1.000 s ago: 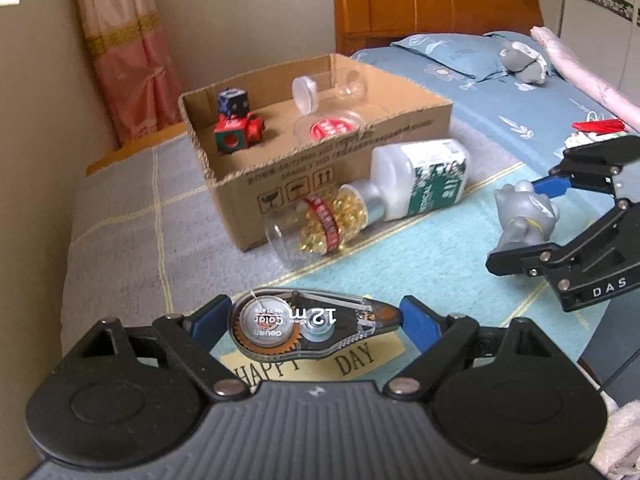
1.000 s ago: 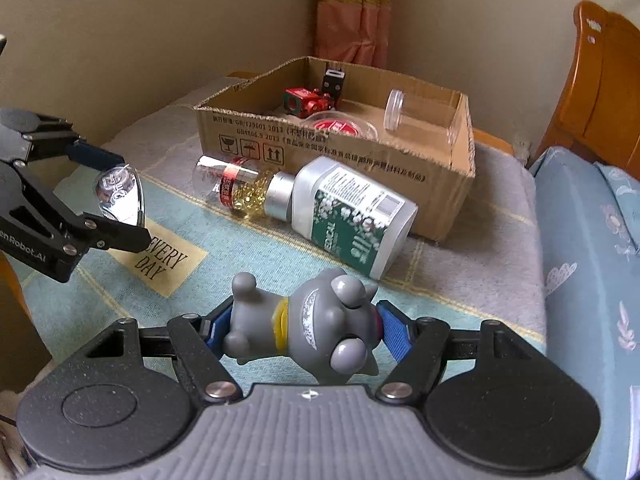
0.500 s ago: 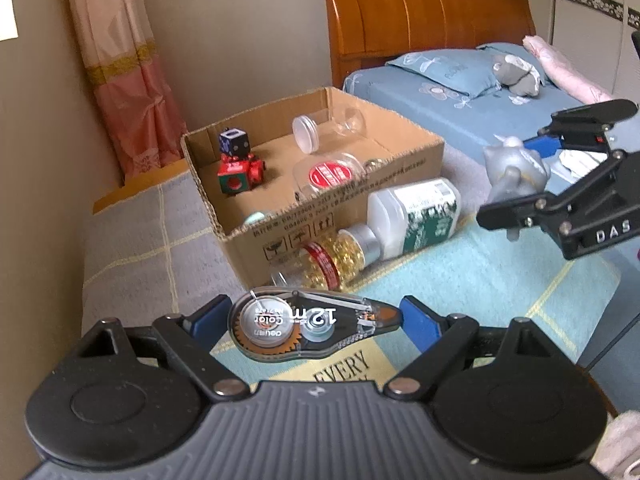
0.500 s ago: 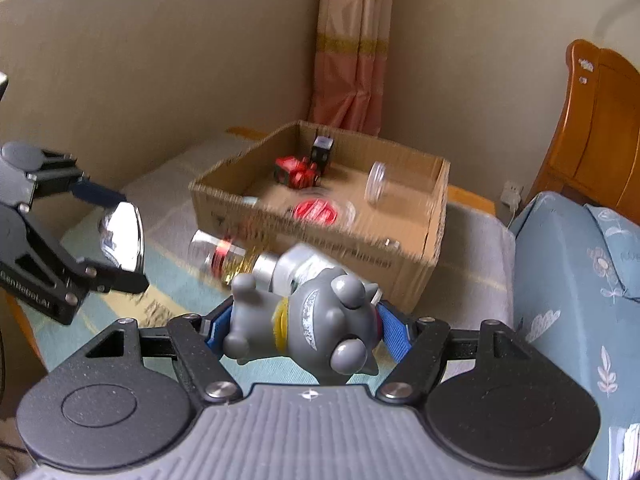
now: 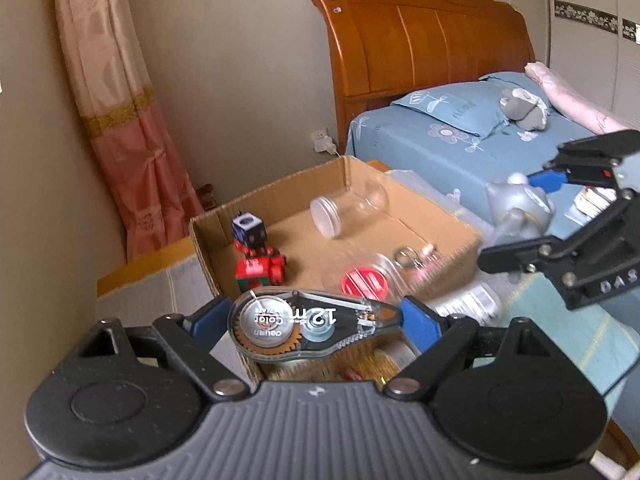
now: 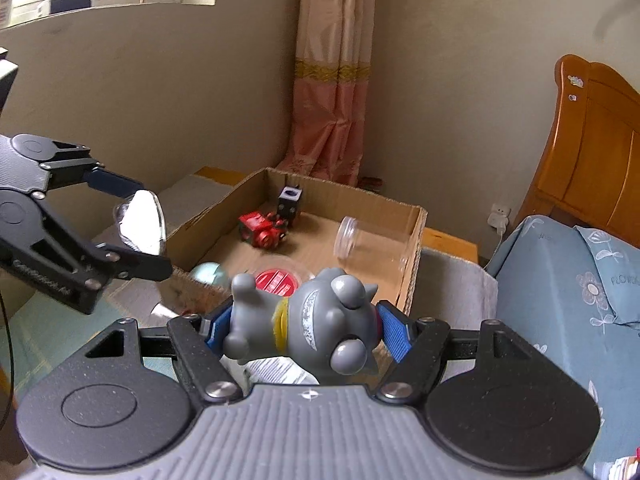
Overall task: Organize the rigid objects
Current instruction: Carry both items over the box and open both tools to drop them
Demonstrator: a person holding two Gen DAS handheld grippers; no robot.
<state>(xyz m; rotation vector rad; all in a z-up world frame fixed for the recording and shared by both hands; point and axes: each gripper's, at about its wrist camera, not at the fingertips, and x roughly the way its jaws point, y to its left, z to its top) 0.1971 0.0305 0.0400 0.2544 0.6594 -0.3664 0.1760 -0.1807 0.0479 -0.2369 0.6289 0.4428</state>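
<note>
My left gripper (image 5: pixel 312 320) is shut on a clear correction tape dispenser (image 5: pixel 304 324) and holds it in the air just before the near wall of the open cardboard box (image 5: pixel 452 224). My right gripper (image 6: pixel 304 332) is shut on a grey toy figurine (image 6: pixel 312 328), also raised at the box's near edge. The left gripper shows in the right wrist view (image 6: pixel 136 232), the right gripper with the figurine in the left wrist view (image 5: pixel 520 216). Inside the box lie a red toy (image 6: pixel 262 230), a dark cube (image 6: pixel 289 202), a clear jar (image 6: pixel 372 240) and a red-lidded container (image 6: pixel 278 282).
A white bottle (image 5: pixel 468 300) and a bottle of yellow capsules (image 5: pixel 372 368) lie before the box, mostly hidden. A bed with blue bedding (image 5: pixel 460 136) and a wooden headboard (image 5: pixel 420 36) stands to the right. A pink curtain (image 6: pixel 332 92) hangs behind the box.
Both grippers have risen from the bedding and moved forward to the box, each still holding its object. The box interior now shows from above.
</note>
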